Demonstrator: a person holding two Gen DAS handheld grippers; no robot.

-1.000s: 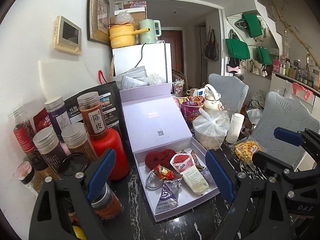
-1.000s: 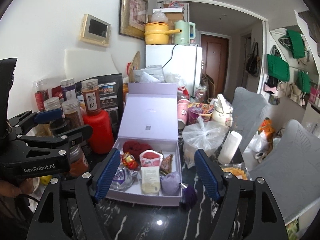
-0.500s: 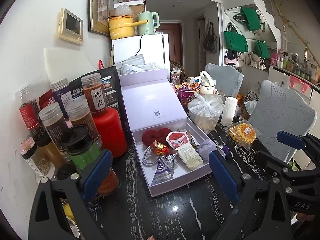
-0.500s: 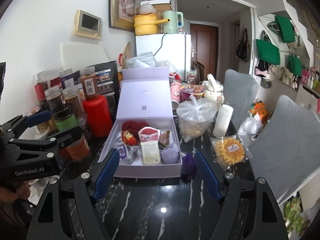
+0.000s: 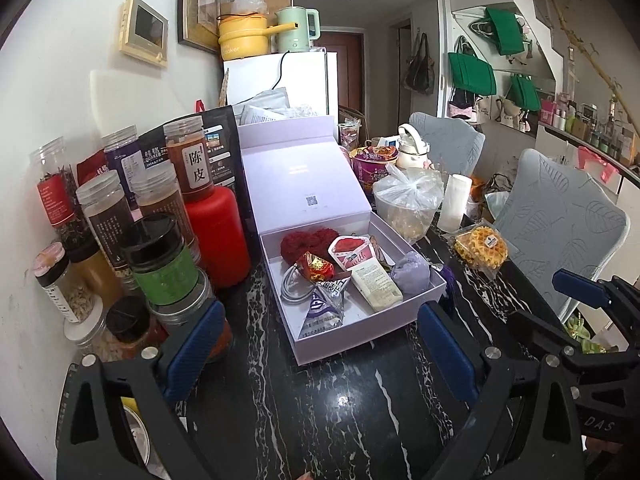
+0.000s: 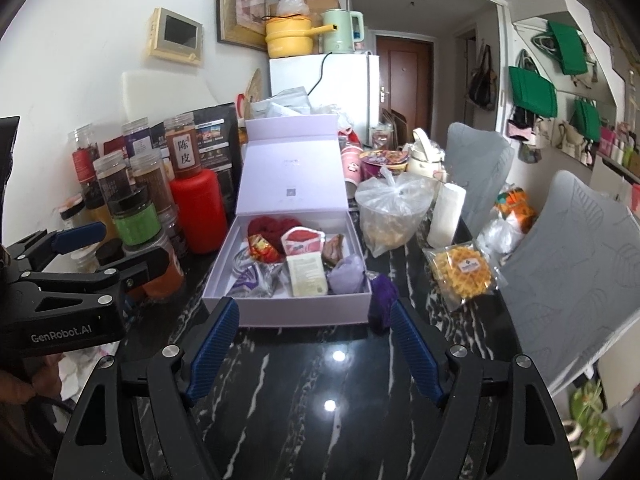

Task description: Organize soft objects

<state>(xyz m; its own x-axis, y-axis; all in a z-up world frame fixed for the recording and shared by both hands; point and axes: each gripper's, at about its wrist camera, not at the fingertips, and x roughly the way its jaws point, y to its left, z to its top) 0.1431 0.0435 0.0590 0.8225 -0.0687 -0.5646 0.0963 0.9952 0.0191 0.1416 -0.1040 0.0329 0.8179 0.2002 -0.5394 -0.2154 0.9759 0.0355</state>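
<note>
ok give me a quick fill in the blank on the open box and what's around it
1. The pale lilac cardboard box has its hinged lid standing ____.
2. The fuzzy dark red pom-pom lies at the box's ____ end, nearest the lid.
3. The clear-wrapped yellow waffle lies ____ the box, on the black marble table.
4. Nothing sits between the fingers of the right gripper; its jaws are ____.

Missing words: open; far; outside; open
</note>
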